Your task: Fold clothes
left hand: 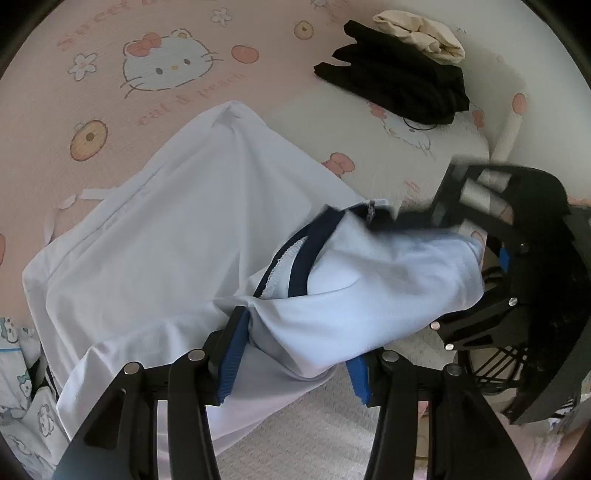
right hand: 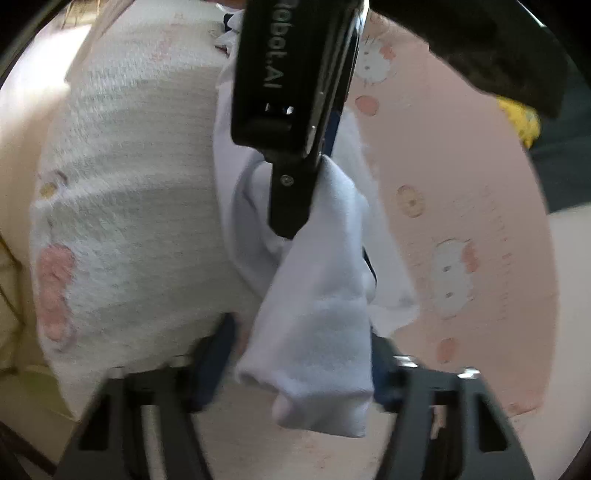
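Both grippers pinch the pale blue, navy-trimmed shirt (left hand: pixel 177 236) that lies mid-bedsheet (left hand: pixel 258 85), the left gripper (left hand: pixel 291 354) on a bunched fold and the right gripper (right hand: pixel 303 369) on a hanging end, under a black housing (right hand: pixel 291 74) reading "Robot.AI", near pink "cat & peach" print.

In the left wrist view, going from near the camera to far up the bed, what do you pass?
Left gripper with its blue pads closed on the pale blue garment → black clothes → cream cloth farthest, all on the pink cartoon-cat sheet.
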Tool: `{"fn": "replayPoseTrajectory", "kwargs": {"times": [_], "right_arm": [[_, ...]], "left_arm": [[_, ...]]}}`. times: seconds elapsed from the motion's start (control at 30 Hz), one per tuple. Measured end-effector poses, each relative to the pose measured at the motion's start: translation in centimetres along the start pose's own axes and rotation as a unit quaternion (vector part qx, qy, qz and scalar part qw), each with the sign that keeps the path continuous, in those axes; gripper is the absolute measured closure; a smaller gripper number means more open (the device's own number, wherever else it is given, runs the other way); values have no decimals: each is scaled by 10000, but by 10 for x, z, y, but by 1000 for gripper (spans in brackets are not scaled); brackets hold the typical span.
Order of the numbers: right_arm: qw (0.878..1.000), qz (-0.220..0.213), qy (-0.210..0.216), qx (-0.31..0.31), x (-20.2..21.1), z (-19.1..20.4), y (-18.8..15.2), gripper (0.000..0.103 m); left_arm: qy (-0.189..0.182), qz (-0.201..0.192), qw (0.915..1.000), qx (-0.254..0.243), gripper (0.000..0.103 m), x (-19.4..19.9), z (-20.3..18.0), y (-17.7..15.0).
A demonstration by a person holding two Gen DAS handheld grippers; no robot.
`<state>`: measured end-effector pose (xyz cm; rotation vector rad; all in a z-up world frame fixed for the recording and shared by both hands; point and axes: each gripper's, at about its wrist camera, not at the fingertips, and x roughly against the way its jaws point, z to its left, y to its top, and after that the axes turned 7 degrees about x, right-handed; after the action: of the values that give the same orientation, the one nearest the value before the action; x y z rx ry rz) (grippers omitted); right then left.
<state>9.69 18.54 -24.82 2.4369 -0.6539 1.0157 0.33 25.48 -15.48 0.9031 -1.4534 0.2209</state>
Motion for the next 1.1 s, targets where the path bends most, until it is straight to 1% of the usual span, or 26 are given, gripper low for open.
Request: {"fn": "replayPoseTrajectory", "kwargs": {"times": [0.07, 0.1, 0.13, 0.17, 0.2, 0.23, 0.3, 0.33, 0.37, 0.4, 0.43, 0.53, 0.6, 0.63, 0.67, 0.73, 0.77, 0.8, 0.83, 0.87, 0.9, 0.93, 0.97, 1.0, 1.07, 1.1], "right_arm": [[9965, 17, 622, -550, 1, -14, 0, 68], [9889, -32, 1075, -1028, 1, -26, -3, 70], [9744, -103, 1569, -1608, -1, -40, -8, 71], [9530, -144, 2077, -2203, -3, -54, -14, 71], [9233, -159, 2593, -2830, -9, -68, -24, 71], [8907, -186, 3005, -3406, -16, -81, -36, 71], [8278, -226, 3568, -4324, -30, -100, -59, 71], [8009, -254, 3768, -4648, -34, -104, -69, 71], [7788, -289, 3904, -4902, -37, -106, -78, 71], [7589, -310, 4014, -5119, -38, -107, -87, 72], [7420, -336, 4092, -5300, -39, -107, -94, 72], [7073, -464, 4153, -5702, -37, -108, -106, 72], [6911, -536, 4154, -5891, -38, -110, -112, 72], [6879, -568, 4141, -5933, -38, -112, -113, 72], [6916, -592, 4098, -5918, -40, -116, -113, 72], [6983, -621, 4045, -5873, -42, -116, -111, 72], [7023, -619, 4030, -5836, -42, -116, -112, 72], [7118, -611, 3970, -5762, -40, -116, -112, 72], [7237, -619, 3893, -5664, -40, -116, -107, 72], [7325, -612, 3834, -5592, -39, -115, -103, 72], [7350, -587, 3813, -5576, -40, -114, -101, 72], [7349, -563, 3807, -5584, -41, -114, -100, 72], [7367, -537, 3775, -5585, -42, -114, -98, 72], [7438, -519, 3694, -5547, -41, -115, -95, 72], [7663, -499, 3489, -5371, -36, -115, -90, 71], [7796, -478, 3393, -5243, -33, -114, -85, 71]], "left_arm": [[21, 34, 10000, -38, 57, -1, -2, 0], [2, 46, 10000, -42, 57, -1, -2, 0], [-11, 64, 10000, -47, 57, 0, -2, -1], [-18, 78, 10000, -48, 57, 0, -1, -1], [-11, 85, 10000, -34, 57, 0, 0, -1], [1, 91, 10000, -13, 57, 0, 1, -1], [23, 93, 9999, 106, 57, -1, 4, 2], [-1, 97, 9998, 186, 57, -1, 6, 4], [-32, 104, 9995, 292, 57, -2, 9, 5], [-101, 119, 9990, 417, 57, -1, 13, 7], [-185, 137, 9983, 545, 57, 0, 17, 8], [-436, 191, 9946, 928, 57, 3, 28, 11], [-580, 147, 9910, 1195, 54, 10, 34, 11], [-616, 106, 9896, 1298, 52, 14, 37, 11], [-611, 34, 9884, 1393, 48, 19, 39, 9], [-579, -128, 9860, 1557, 44, 31, 43, 3], [-592, -180, 9852, 1596, 40, 37, 45, -1], [-612, -223, 9845, 1627, 39, 43, 47, -5], [-499, -268, 9847, 1648, 39, 49, 49, -11], [-337, -293, 9850, 1665, 39, 53, 50, -16], [-180, -315, 9849, 1691, 39, 55, 49, -21], [-26, -351, 9844, 1723, 39, 60, 52, -28], [69, -406, 9834, 1767, 39, 66, 58, -36], [140, -467, 9822, 1815, 39, 72, 65, -44], [183, -451, 9798, 1942, 39, 78, 76, -58], [248, -419, 9785, 2004, 39, 79, 81, -64]]}}
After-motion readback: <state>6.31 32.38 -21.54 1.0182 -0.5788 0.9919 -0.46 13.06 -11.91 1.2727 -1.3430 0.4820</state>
